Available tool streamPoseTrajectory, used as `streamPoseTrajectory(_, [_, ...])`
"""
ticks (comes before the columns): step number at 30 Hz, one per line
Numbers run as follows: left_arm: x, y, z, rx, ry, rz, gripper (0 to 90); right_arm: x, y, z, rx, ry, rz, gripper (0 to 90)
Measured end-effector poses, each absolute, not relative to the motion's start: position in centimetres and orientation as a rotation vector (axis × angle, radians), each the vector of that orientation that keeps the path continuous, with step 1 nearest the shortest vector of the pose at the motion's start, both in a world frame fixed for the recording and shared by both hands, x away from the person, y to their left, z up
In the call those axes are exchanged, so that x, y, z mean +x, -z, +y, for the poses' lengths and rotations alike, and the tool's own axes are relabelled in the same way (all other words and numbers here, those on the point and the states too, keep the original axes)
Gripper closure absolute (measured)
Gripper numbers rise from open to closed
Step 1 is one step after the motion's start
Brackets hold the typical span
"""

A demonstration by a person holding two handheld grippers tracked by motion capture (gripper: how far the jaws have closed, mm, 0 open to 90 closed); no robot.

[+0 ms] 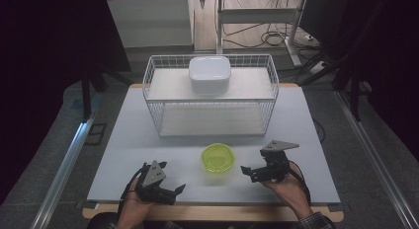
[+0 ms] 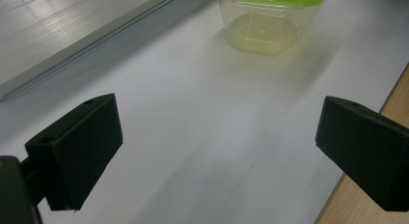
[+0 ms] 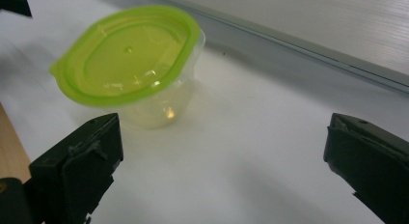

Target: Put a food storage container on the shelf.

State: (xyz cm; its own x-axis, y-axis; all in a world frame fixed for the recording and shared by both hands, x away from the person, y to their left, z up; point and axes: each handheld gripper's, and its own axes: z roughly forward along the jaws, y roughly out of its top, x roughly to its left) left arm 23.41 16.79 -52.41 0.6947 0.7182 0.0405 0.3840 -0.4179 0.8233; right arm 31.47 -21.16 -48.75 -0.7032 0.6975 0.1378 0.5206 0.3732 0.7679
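Note:
A small clear tub with a green lid [image 1: 217,158] stands on the white table near the front middle. It appears at the top of the left gripper view [image 2: 268,26] and at the upper left of the right gripper view [image 3: 130,64]. My left gripper [image 1: 174,192] lies low at the front left of the tub, open, with nothing between its jaws [image 2: 217,151]. At the tub's right my right gripper [image 1: 248,172] is open too and holds nothing [image 3: 222,161]. A white lidded box [image 1: 210,73] sits on the upper shelf of a white wire rack [image 1: 150,76].
The wire rack stands at the back middle of the table [image 1: 123,140], with a lower shelf open toward me. The table's wooden front edge [image 1: 217,212] runs just under my hands. Metal rails [image 1: 62,172] flank the table on the floor.

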Motion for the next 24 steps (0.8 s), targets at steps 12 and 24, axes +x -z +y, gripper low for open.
streamPoseTrajectory(12, [23.5, 52.4, 16.7, 2.047, -0.500, 0.840, 2.3, 32.7, 47.8, -20.1, 1.179, -1.369, 2.477, 21.5])
streamPoseTrajectory(24, [23.5, 52.4, 16.6, 2.052, -0.505, 0.833, 2.3, 34.6, 48.3, -18.8, 1.348, -1.458, 2.496, 40.4])
